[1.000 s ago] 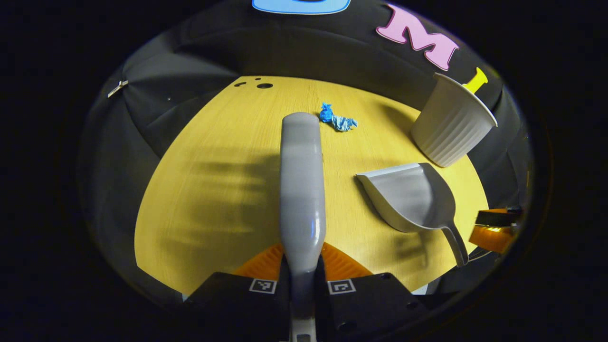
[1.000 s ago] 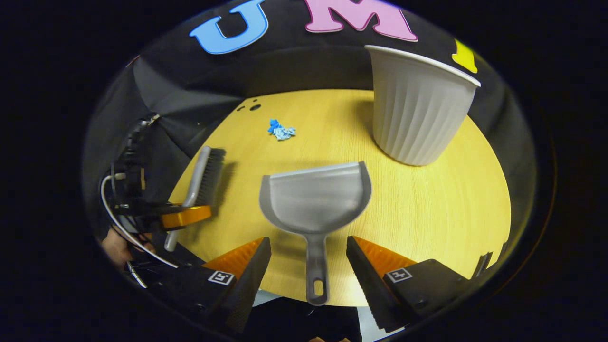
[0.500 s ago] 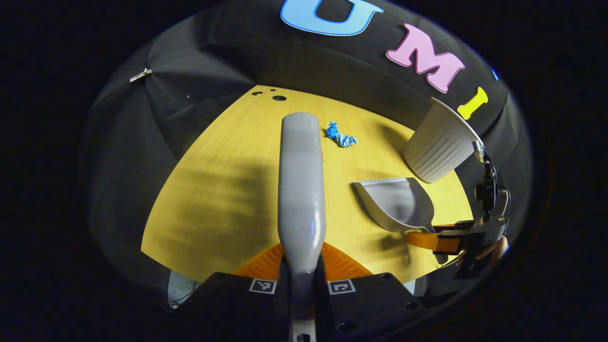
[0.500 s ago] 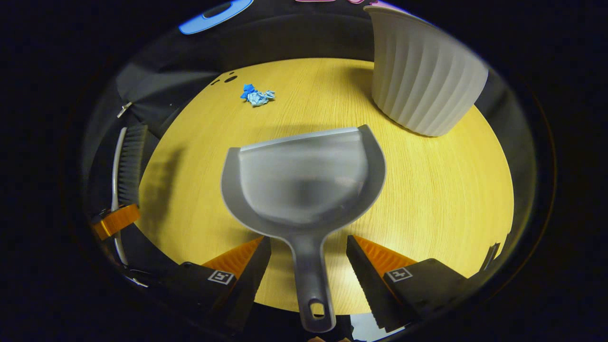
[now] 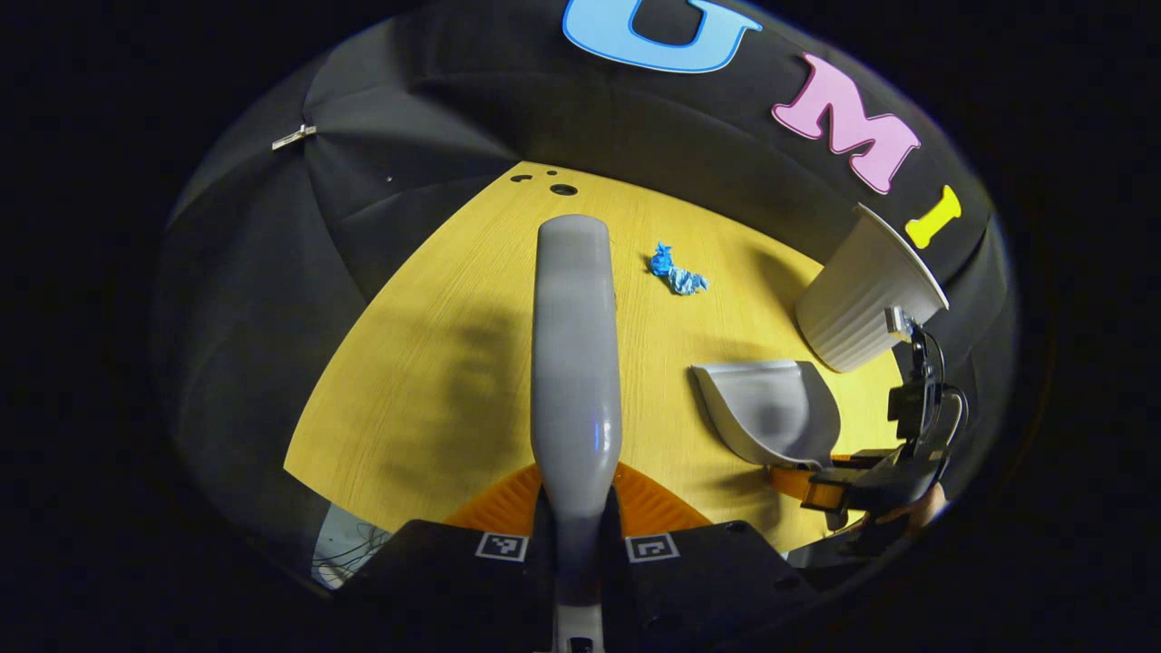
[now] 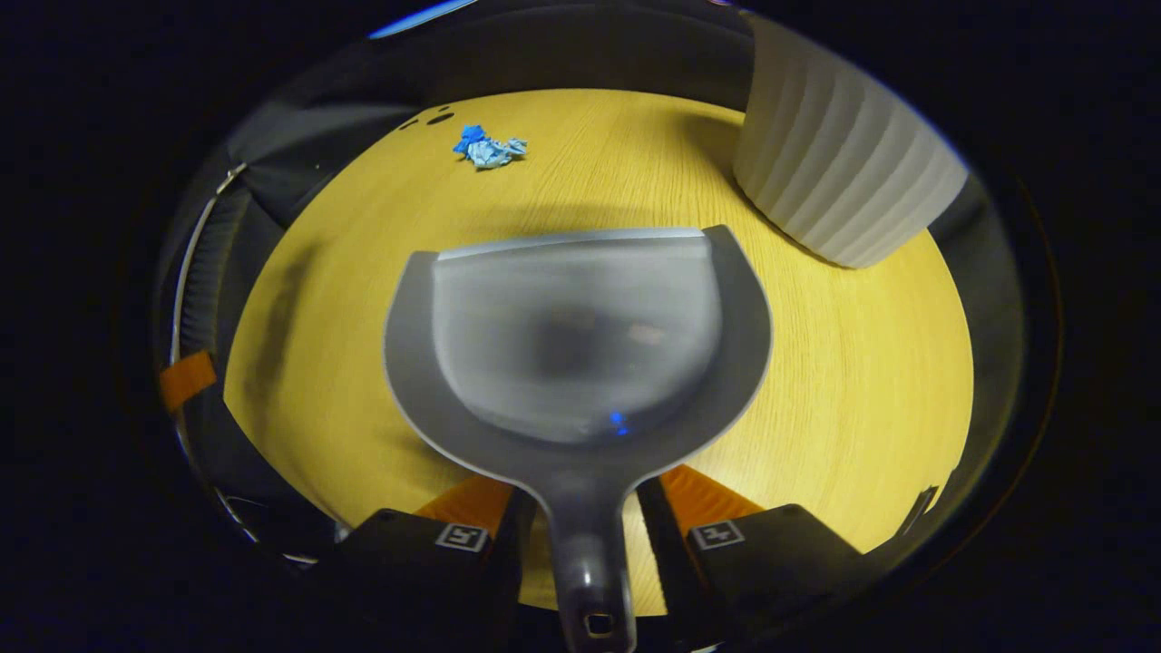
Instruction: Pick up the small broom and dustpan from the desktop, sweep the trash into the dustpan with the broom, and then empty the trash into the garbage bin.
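Dustpan [image 6: 580,336] handle sits between the right gripper [image 6: 580,521] fingers, narrowed onto it; squeeze firmly before lifting. Left gripper [image 5: 578,531] clamps the broom [image 5: 574,363]. Trash [image 6: 488,148] lies at eleven o'clock.

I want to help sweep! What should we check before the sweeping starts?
1. Broom held: the left hand-held gripper has both fingers pressed on the broom handle. Ok.
2. Dustpan held: the right hand-held gripper has its fingers close on both sides of the dustpan handle, but firm contact is unclear. Cannot tell.
3. Trash in sight: the blue crumpled trash lies on the desktop, ahead of the dustpan's open edge. Ok.
4. Dustpan lip near the trash: bare desktop lies between them. Not ok yet.
5. Garbage bin upright beside the dustpan. Ok.
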Motion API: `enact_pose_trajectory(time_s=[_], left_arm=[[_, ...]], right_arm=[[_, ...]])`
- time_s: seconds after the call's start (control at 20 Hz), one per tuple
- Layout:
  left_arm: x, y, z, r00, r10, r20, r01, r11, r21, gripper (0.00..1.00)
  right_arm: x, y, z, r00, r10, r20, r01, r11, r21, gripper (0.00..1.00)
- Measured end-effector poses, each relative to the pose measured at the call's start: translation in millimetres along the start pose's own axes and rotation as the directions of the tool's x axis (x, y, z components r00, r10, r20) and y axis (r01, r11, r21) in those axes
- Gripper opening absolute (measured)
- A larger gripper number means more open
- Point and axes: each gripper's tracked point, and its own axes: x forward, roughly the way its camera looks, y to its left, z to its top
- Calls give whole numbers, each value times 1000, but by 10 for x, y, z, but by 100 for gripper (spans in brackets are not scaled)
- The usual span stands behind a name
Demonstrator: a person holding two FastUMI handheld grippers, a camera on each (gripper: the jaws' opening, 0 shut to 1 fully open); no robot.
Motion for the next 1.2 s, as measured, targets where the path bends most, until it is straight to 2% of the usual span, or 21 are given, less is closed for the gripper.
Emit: enact_pose_trajectory(time_s=[0.05, 0.1, 0.15, 0.25, 0.3, 0.35, 0.4, 0.55, 0.75, 0.95, 1.05, 1.2], left_arm=[[37, -9, 47, 1000, 8, -5, -8, 1000, 5, 25], [99, -11, 95, 1000, 18, -11, -17, 1000, 20, 25], [157, -19, 149, 1000, 24, -20, -23, 999, 40, 25], [286, -39, 236, 999, 22, -46, -18, 996, 85, 25], [366, -35, 284, 998, 20, -61, -13, 994, 109, 25], [462, -21, 357, 997, 24, -74, -14, 991, 135, 25], [560, 6, 426, 996, 29, -87, -14, 986, 164, 25], [905, 64, 701, 990, 58, -126, -25, 967, 253, 25], [1373, 73, 1037, 982, 96, -160, -40, 945, 324, 25], [1805, 70, 1336, 971, 156, -184, -46, 868, 495, 25], [1959, 118, 1500, 959, 227, -168, -84, 796, 599, 25], [2153, -29, 1628, 961, 219, -170, -33, 697, 716, 25]], right_arm=[[-2, 13, -15, 1000, 13, 1, -13, 1000, -27, 45], [-4, 12, -14, 1000, 25, -4, -25, 999, -40, 55], [28, 18, -14, 999, 45, -13, -45, 998, -43, 39], [-30, 7, -21, 994, 98, -39, -99, 994, -38, 39], [-32, 7, -29, 990, 133, -54, -135, 990, -38, 46], [-38, 9, -47, 983, 168, -73, -171, 984, -38, 36], [-23, -25, -73, 976, 187, -107, -193, 980, -45, 36], [-84, -204, -75, 971, 189, -148, -210, 967, -147, 34], [-195, -321, 10, 963, 214, -166, -243, 952, -184, 34], [-252, -412, 65, 957, 233, -173, -269, 937, -225, 34], [-224, -431, 67, 957, 235, -170, -270, 935, -230, 34], [-177, -431, 58, 956, 237, -172, -275, 929, -249, 34]])
